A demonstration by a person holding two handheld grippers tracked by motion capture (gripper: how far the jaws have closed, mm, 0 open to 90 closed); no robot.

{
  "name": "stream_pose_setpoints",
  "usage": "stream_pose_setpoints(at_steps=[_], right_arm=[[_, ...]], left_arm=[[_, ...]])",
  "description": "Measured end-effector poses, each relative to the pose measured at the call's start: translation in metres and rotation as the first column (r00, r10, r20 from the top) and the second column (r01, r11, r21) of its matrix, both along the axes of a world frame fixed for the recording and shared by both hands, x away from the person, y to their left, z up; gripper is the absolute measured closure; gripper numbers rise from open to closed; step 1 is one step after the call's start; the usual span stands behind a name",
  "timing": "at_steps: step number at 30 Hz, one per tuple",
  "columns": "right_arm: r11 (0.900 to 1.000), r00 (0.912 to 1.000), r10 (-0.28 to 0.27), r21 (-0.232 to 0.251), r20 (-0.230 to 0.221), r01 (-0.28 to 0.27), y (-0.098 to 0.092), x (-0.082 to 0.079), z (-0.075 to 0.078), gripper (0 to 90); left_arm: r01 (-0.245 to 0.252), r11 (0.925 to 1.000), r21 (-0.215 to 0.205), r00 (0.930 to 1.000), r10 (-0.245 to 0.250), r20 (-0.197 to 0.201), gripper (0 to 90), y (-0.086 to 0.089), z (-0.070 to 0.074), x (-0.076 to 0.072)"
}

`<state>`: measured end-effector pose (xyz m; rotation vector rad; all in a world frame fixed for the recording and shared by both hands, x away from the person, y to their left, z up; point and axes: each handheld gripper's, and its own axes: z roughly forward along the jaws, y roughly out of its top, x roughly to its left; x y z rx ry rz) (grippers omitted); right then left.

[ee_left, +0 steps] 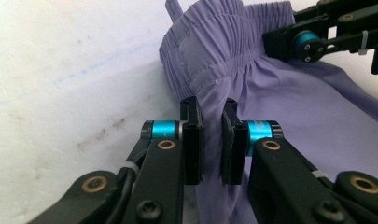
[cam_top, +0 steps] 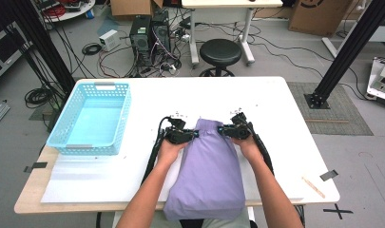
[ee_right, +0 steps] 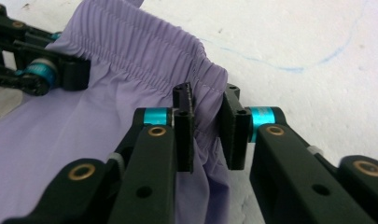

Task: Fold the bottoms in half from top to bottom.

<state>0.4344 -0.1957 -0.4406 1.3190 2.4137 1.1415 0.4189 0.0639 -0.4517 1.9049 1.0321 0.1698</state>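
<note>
Lilac garment (cam_top: 206, 175) lying flat on the white table (cam_top: 275, 109), elastic waistband (ee_left: 214, 42) at the far end, hem hanging over the near edge. Left gripper (ee_left: 210, 116) clamped on a fold of cloth just below the waistband's left corner, jaws narrowly apart with fabric bunched between. Right gripper (ee_right: 207, 100) pinching the waistband's right corner, pads pressing gathered cloth. Both hands (cam_top: 168, 152) resting on the garment's sides. Blue basket (cam_top: 92, 116) well apart to the left, on the table.
</note>
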Motion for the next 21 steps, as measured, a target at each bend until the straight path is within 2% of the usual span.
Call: stream_pose_setpoints(at_steps=[3, 4, 5, 6, 7, 8, 10, 12, 14, 16, 19, 20, 21], right_arm=[[0.999, 0.9992, -0.017, 0.036, 0.038, 0.015, -0.001, 0.004, 0.005, 79.7], [1.000, 0.9977, -0.017, 0.025, 0.066, 0.015, 0.000, 0.005, 0.009, 79.7], [1.000, 0.9953, -0.017, 0.010, 0.096, 0.016, 0.002, 0.007, 0.014, 79.7], [1.000, 0.9906, -0.020, 0.007, 0.135, 0.020, 0.003, 0.009, 0.020, 79.6], [1.000, 0.9841, -0.027, 0.011, 0.175, 0.026, 0.003, 0.010, 0.027, 79.6], [1.000, 0.9747, -0.028, 0.020, 0.222, 0.024, 0.003, 0.012, 0.034, 79.5], [0.999, 0.9634, -0.035, 0.035, 0.266, 0.027, 0.005, 0.014, 0.047, 79.5], [0.999, 0.9536, -0.022, 0.030, 0.300, 0.014, 0.006, 0.013, 0.052, 79.4], [1.000, 0.9533, -0.001, 0.021, 0.302, -0.005, 0.006, 0.008, 0.052, 79.3], [0.999, 0.9532, 0.008, 0.042, 0.302, -0.022, 0.004, 0.000, 0.049, 79.1], [0.997, 0.9513, 0.021, 0.062, 0.308, -0.042, 0.000, -0.013, 0.043, 79.0], [0.997, 0.9513, 0.021, 0.062, 0.308, -0.042, 0.000, -0.013, 0.043, 79.0], [0.996, 0.9529, 0.035, 0.067, 0.301, -0.058, -0.002, -0.021, 0.040, 79.0]], left_arm=[[-0.013, 0.9995, -0.029, 0.9989, 0.014, 0.045, 82.0, 0.002, 0.007, 0.002], [-0.011, 0.9994, -0.032, 0.9972, 0.013, 0.074, 82.0, 0.002, 0.011, 0.004], [-0.016, 0.9990, -0.042, 0.9927, 0.021, 0.119, 82.0, 0.002, 0.015, 0.005], [-0.015, 0.9985, -0.052, 0.9840, 0.024, 0.177, 82.0, 0.002, 0.018, 0.007], [-0.016, 0.9975, -0.068, 0.9725, 0.031, 0.231, 82.0, 0.004, 0.021, 0.008], [-0.007, 0.9968, -0.080, 0.9649, 0.027, 0.261, 81.9, 0.006, 0.023, 0.011], [-0.004, 0.9950, -0.100, 0.9614, 0.031, 0.273, 81.6, 0.009, 0.030, 0.015], [0.003, 0.9968, -0.081, 0.9597, 0.020, 0.280, 81.0, 0.010, 0.035, 0.013], [0.017, 0.9985, -0.053, 0.9609, -0.002, 0.277, 79.9, 0.012, 0.035, 0.010], [0.034, 0.9990, -0.028, 0.9583, -0.025, 0.285, 79.3, 0.014, 0.032, 0.005], [0.059, 0.9978, -0.032, 0.9549, -0.047, 0.293, 79.5, 0.015, 0.027, -0.005], [0.059, 0.9978, -0.032, 0.9549, -0.047, 0.293, 79.7, 0.015, 0.027, -0.005], [0.083, 0.9961, -0.032, 0.9512, -0.069, 0.301, 79.7, 0.016, 0.023, -0.013]])
